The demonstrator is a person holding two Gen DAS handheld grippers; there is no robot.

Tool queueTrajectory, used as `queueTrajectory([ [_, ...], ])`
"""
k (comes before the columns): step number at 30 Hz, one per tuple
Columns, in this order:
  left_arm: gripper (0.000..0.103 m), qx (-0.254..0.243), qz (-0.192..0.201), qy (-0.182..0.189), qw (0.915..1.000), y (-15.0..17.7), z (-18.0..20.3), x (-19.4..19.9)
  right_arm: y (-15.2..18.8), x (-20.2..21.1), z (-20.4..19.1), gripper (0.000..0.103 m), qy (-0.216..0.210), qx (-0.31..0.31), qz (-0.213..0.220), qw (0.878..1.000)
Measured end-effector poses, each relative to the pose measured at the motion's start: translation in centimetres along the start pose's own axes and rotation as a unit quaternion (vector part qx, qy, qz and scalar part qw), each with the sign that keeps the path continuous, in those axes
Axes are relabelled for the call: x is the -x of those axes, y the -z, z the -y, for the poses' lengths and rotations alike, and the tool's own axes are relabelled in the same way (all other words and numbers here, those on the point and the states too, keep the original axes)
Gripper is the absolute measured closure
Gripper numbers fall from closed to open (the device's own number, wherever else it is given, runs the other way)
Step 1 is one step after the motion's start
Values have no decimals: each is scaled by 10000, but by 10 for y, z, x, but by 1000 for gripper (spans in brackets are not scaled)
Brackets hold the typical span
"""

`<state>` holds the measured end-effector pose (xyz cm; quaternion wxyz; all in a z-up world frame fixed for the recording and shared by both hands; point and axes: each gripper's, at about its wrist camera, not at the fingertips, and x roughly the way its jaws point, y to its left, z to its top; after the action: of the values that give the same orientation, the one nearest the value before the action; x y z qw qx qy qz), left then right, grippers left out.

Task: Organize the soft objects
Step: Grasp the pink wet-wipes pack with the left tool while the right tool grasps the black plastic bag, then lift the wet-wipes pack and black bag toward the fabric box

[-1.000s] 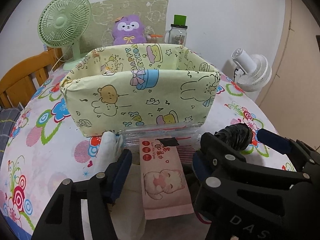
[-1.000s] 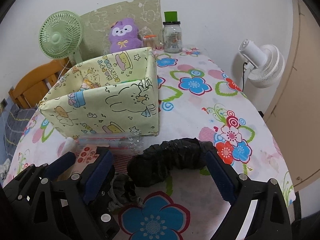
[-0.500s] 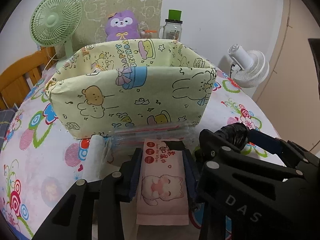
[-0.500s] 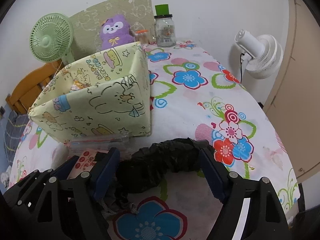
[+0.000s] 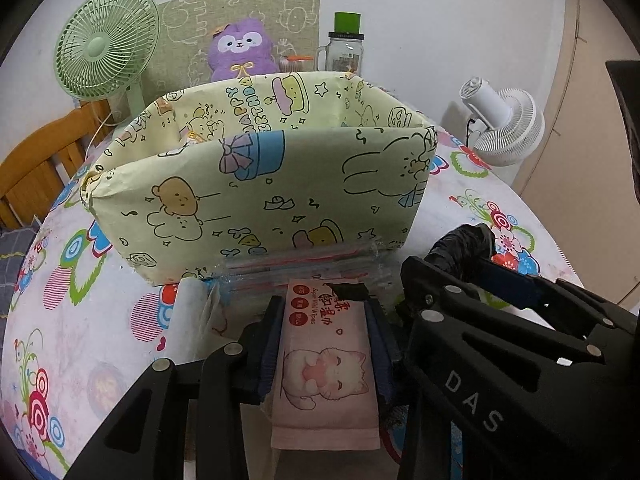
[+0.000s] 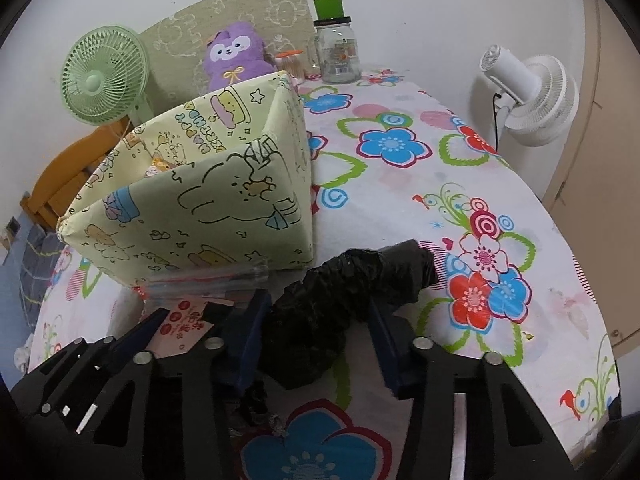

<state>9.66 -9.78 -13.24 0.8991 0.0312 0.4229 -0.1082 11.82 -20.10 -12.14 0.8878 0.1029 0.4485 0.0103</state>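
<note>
A pink wet-wipes pack [image 5: 326,356] with a cat print lies just in front of the yellow cartoon-print storage box [image 5: 260,196]. My left gripper [image 5: 324,320] is shut on the pack, one finger on each long side. A rolled black plastic bag [image 6: 352,292] lies on the floral tablecloth right of the box. My right gripper [image 6: 316,320] has closed in around its near end, jaws touching or nearly touching it. The box also shows in the right wrist view [image 6: 192,208], and the bag in the left wrist view [image 5: 460,244].
A clear zip bag [image 5: 304,264] lies against the box front, a white roll [image 5: 186,312] to its left. Behind the box stand a green fan [image 5: 104,48], a purple plush [image 5: 240,52] and a green-lidded jar [image 5: 346,48]. A white fan [image 6: 528,92] stands beyond the table's right edge.
My left gripper closed from wide open onto the wipes pack. My right gripper narrowed around the black bag's near end. Both cameras rose slightly.
</note>
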Motion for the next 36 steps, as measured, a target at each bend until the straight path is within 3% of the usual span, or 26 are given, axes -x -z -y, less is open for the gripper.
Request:
queueTrajectory([
  [9, 63, 7, 3, 30, 10000, 0, 0, 3, 1, 5, -4, 69, -59, 44, 78, 9999],
  [36, 63, 213, 613, -41, 9979, 3, -11, 56, 0, 61, -30, 69, -82, 242, 684, 9973],
])
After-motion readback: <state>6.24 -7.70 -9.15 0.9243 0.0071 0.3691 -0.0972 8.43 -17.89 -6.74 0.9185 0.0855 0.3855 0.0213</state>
